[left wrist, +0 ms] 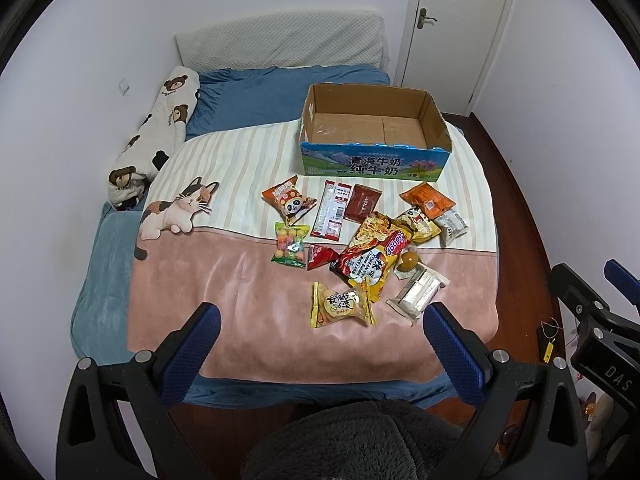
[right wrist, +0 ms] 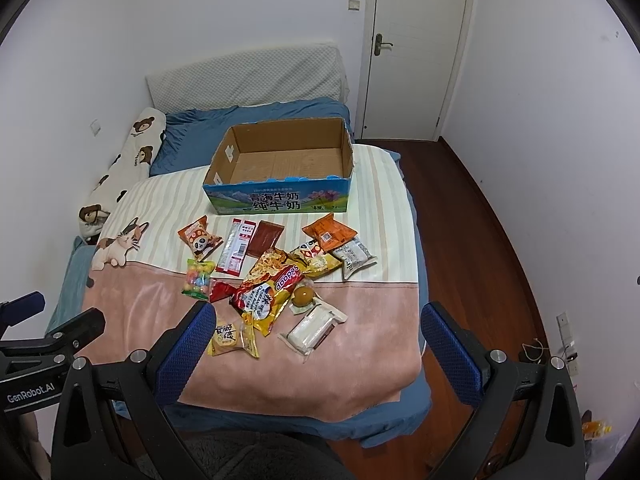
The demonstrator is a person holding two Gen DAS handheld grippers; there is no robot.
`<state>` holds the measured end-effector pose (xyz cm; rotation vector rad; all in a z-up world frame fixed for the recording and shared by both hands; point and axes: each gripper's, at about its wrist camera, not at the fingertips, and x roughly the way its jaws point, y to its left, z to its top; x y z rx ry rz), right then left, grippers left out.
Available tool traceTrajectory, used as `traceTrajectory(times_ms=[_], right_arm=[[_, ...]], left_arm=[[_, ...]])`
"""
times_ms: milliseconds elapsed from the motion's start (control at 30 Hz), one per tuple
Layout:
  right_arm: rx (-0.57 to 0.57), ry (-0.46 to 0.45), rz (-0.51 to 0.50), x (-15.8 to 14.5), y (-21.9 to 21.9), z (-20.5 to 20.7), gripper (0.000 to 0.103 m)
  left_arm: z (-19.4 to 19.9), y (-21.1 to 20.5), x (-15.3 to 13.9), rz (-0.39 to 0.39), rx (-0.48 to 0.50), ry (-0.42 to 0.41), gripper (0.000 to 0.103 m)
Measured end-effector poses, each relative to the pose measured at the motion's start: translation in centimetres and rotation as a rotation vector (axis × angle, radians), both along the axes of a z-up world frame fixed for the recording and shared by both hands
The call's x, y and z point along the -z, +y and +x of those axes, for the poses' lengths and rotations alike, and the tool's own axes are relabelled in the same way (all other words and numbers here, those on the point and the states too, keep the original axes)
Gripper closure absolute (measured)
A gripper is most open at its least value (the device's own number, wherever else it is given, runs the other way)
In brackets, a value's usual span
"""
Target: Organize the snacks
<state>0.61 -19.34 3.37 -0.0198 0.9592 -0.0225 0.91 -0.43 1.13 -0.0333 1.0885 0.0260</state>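
Snacks lie scattered across a pink-and-striped blanket (left wrist: 256, 304) on a bed, all of them in front of an open cardboard box (left wrist: 374, 162) whose inside shows bare cardboard. The box's blue front carries large Chinese characters, 青海牛奶 over 纯牛奶 (a milk carton, going by that wording).

Nearest the box sit a panda-printed orange packet (left wrist: 289, 200), a long red-and-silver sachet (left wrist: 331, 210) with a barcode, a dark red flat pouch (left wrist: 362, 203) and an orange packet (left wrist: 427, 199). Beside the orange packet lies a grey-white wrapper (left wrist: 452, 224), touching a yellow bag (left wrist: 418, 224). In the middle, a big noodle bag (left wrist: 370, 254) reads "sedaap" and "KOREAN"; the smaller print is too fine to read. A round brown snack in clear wrap (left wrist: 409, 261) rests just beside it. To the bag's other side are a bag of coloured candy balls (left wrist: 291, 245) and a small red triangular packet (left wrist: 320, 256). Closest to the camera lie a yellow pastry pack (left wrist: 344, 306) with Chinese lettering and a clear-wrapped white bar (left wrist: 418, 293).

The left gripper (left wrist: 320, 330) hovers over the blanket's near edge, fingers spread wide and holding nothing. The right gripper (right wrist: 318, 330) is likewise spread and empty; "GenRobot.AI" is printed on the left tool's body seen in the right wrist view. A printed cat (left wrist: 176, 210) decorates the blanket.
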Motion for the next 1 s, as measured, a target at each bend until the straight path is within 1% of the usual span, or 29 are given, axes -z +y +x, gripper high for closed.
traceTrajectory(times_ms=[333, 833, 933, 1000], right_arm=[[-0.002, 0.0, -0.005, 0.0, 0.0, 0.7, 0.0], [0.008, -0.002, 0.006, 0.0, 0.2, 0.9, 0.0], [0.025, 0.021, 0.036, 0.9, -0.3, 1.5, 0.0], [0.05, 0.053, 0.064, 2.5, -1.0, 2.3, 0.0]], left_arm=[[1.1, 0.4, 0.7, -0.01, -0.004, -0.006, 0.0], [1.6, 0.7, 0.3, -0.014, -0.002, -0.014, 0.0], [2.2, 1.0, 1.0, -0.01, -0.008, -0.016, 0.0], [3.0, 1.3, 1.9, -0.015, -0.012, -0.025, 0.0]])
